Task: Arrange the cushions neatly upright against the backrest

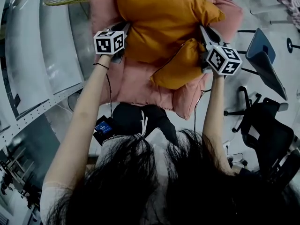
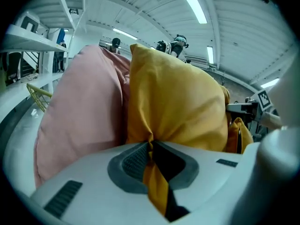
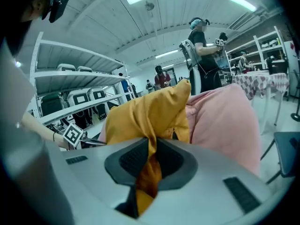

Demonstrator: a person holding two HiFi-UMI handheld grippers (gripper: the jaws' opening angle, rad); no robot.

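A plump mustard-yellow cushion [image 1: 164,18] lies across the front of the larger pink cushion [image 1: 133,86], touching it; its fabric is creased, its two near corners bunched into pinched points; the pink cushion, soft and rumpled, shows beside and beneath it.

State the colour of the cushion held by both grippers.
Mustard-yellow cushion, clearest in the head view.

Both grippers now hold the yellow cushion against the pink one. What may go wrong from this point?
1. The left gripper and the right gripper each pinch only a thin fold of cloth at the edge of the yellow cushion, so it may slip free and drop.
2. The yellow cushion lies against the pink cushion. Setting it down may push the pink one askew.
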